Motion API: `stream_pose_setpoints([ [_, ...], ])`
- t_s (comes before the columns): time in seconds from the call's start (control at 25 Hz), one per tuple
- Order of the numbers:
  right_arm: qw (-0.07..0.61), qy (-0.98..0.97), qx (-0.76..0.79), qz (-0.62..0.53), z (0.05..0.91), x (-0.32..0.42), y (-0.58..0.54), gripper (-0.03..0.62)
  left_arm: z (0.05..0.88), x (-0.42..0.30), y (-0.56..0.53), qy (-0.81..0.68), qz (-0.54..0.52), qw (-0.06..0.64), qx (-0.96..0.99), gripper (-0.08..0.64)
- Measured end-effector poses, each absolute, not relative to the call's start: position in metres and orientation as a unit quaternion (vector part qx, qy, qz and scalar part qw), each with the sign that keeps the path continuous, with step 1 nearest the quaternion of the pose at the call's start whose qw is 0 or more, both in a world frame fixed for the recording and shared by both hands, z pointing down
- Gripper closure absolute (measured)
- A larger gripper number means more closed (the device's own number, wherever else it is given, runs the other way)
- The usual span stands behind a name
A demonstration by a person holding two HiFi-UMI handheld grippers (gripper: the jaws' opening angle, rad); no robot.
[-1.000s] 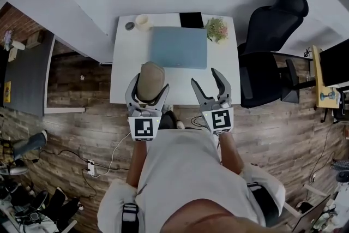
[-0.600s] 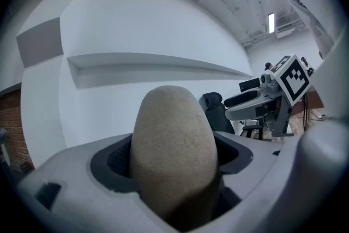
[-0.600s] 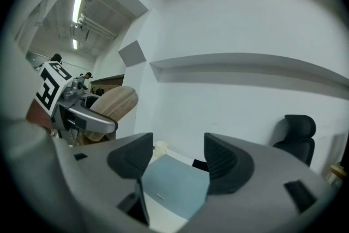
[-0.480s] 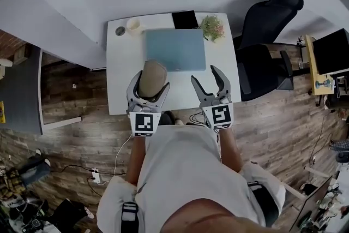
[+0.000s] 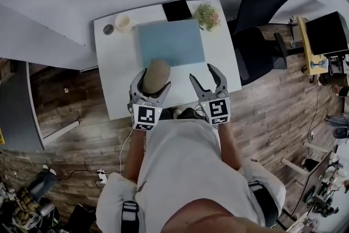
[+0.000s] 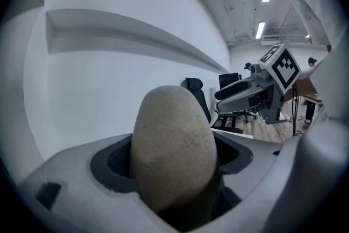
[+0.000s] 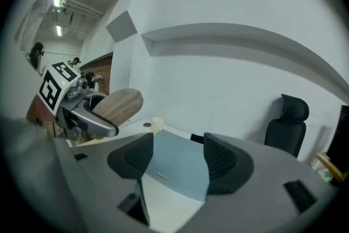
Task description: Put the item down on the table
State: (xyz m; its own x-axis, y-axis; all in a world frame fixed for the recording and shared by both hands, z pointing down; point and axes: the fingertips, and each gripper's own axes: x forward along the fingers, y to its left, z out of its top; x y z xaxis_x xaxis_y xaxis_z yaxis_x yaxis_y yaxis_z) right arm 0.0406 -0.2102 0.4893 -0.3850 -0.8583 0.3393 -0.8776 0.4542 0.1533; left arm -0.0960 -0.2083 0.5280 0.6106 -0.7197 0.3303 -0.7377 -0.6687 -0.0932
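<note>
Tan, rough-textured, egg-shaped item (image 5: 155, 73) is staying clamped in the left hand-held gripper (image 5: 154, 83) above the near part of the white table (image 5: 117, 76), right hand-held gripper (image 5: 203, 78) is gaping empty, and only the view is swinging, so the set-down is still pending.

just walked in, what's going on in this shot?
A person stands at a white table with a handheld tool in each hand. The left tool is shut on a tan oval item, held up above the table's near edge, in front of a blue mat; it is not yet set down. The right tool is open and empty beside it. A cup and a small plant sit along the far edge.
</note>
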Motion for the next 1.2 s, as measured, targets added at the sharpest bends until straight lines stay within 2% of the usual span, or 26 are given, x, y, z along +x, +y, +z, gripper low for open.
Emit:
stream_pose_setpoints([
  [0.76,0.285,-0.808,0.51,0.081,0.585,0.04,-0.211,0.307,0.627,-0.079,-0.207,-0.308,0.234,0.089,0.918,0.155],
  [1.2,0.309,-0.814,0.479,0.113,0.628,0.049,-0.208,0.313,0.668,-0.061,-0.198,-0.279,0.276,0.113,0.913,0.155],
])
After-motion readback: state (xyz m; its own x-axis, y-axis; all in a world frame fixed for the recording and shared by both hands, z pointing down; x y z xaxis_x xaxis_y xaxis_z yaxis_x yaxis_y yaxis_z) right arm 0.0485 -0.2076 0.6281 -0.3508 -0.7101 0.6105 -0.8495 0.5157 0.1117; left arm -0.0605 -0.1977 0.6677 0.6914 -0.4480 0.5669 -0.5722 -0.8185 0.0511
